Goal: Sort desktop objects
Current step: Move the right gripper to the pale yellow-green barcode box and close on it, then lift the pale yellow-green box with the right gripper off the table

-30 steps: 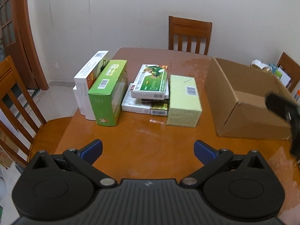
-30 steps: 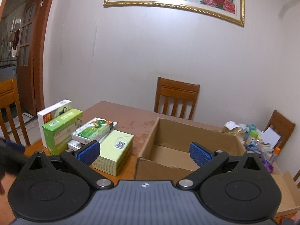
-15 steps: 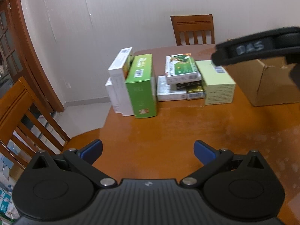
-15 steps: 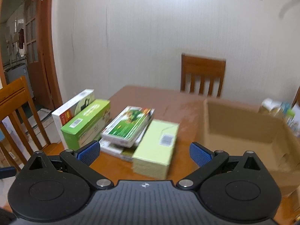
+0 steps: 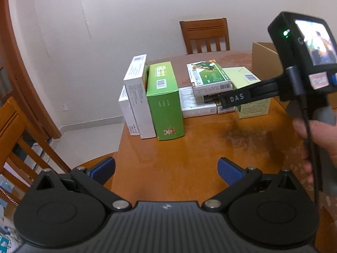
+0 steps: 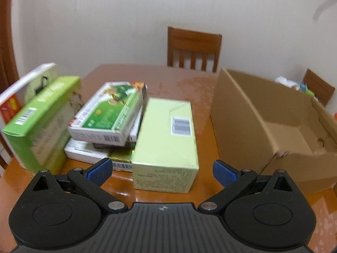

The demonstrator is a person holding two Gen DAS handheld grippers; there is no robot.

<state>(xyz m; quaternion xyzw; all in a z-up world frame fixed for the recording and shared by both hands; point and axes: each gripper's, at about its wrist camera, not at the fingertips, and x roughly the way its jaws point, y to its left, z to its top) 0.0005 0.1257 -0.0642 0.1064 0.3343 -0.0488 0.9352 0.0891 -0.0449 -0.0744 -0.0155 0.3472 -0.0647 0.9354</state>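
Now right gripper [image 6: 161, 171] wide open, empty, facing pale green box [image 6: 166, 139]; left gripper [image 5: 166, 168] likewise.

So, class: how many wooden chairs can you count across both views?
3 visible: one chair at the far side of the table, one at the left edge of the left wrist view, one behind the cardboard box. Others may sit out of view.

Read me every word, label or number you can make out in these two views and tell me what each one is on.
"DAS": white letters on a black label on the right gripper's finger, seen from the left wrist view.
Bright green box: barcode and small print, too small to read.
White upright box: print unreadable.
Green-and-white carton on top of the stack: blurred.
Pale green box: barcode and end print, unreadable.
Cardboard box: no text visible.
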